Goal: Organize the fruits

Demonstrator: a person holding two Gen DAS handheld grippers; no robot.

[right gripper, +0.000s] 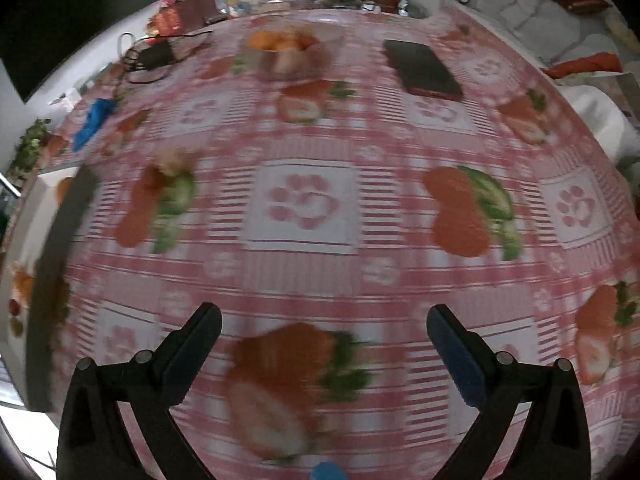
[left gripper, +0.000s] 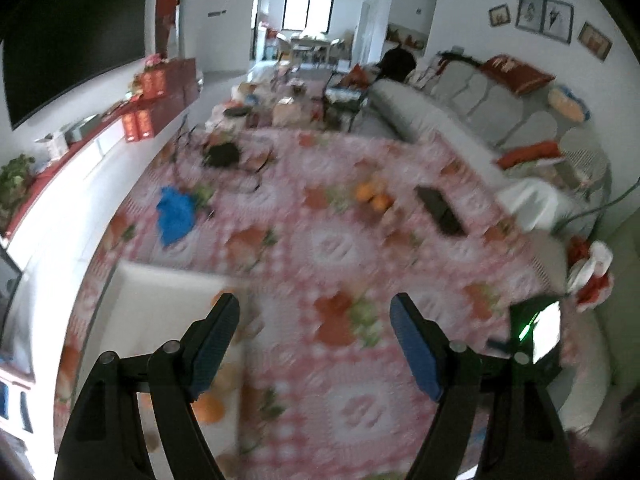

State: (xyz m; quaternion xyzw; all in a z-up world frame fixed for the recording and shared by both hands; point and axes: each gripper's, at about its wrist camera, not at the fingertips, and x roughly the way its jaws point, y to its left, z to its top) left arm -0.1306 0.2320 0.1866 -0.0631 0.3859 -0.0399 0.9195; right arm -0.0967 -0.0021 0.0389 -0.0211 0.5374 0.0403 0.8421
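Both views are motion-blurred. The left gripper (left gripper: 314, 316) hovers with fingers spread wide and empty over a pink patterned tablecloth (left gripper: 340, 248). The right gripper (right gripper: 324, 328) is likewise wide and empty. Oranges (right gripper: 280, 42) sit piled far across the table, their container indistinct; a white tray (left gripper: 160, 304) with an orange (left gripper: 210, 408) lies partly hidden behind the left finger.
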